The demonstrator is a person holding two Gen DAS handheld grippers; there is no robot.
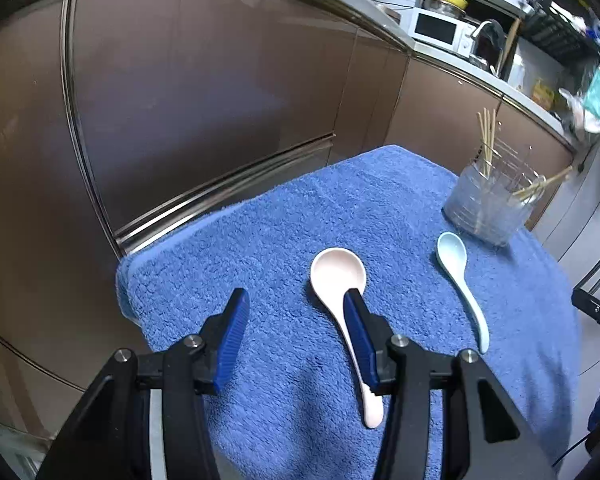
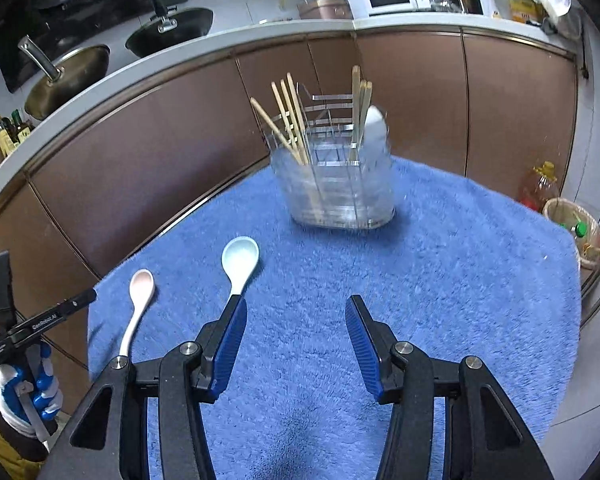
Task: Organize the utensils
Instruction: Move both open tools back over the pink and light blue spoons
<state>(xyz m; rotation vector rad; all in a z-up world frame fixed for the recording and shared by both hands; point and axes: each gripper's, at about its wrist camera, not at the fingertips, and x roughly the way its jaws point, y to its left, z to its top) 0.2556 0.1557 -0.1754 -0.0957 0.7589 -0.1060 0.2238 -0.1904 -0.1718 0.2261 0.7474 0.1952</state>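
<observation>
A blue towel [image 1: 260,248] covers the table. On it lie a pink spoon [image 1: 338,276] and a light blue spoon [image 1: 456,272], bowls pointing away from me. My left gripper [image 1: 296,300] is open just above the towel; its right finger covers the pink spoon's handle, and nothing sits between the pads. My right gripper [image 2: 296,304] is open over bare towel [image 2: 440,264], its left fingertip over the handle of the light blue spoon [image 2: 240,260]. The pink spoon [image 2: 140,292] lies further left. A clear utensil holder [image 2: 336,184] behind holds chopsticks [image 2: 288,120] and a pale spoon [image 2: 376,128].
Brown cabinet fronts [image 1: 200,100] run close behind the table. A gloved hand [image 2: 32,388] holds the left tool at the left edge of the right wrist view. On the floor to the right stand an oil bottle [image 2: 540,184] and a bin [image 2: 576,232].
</observation>
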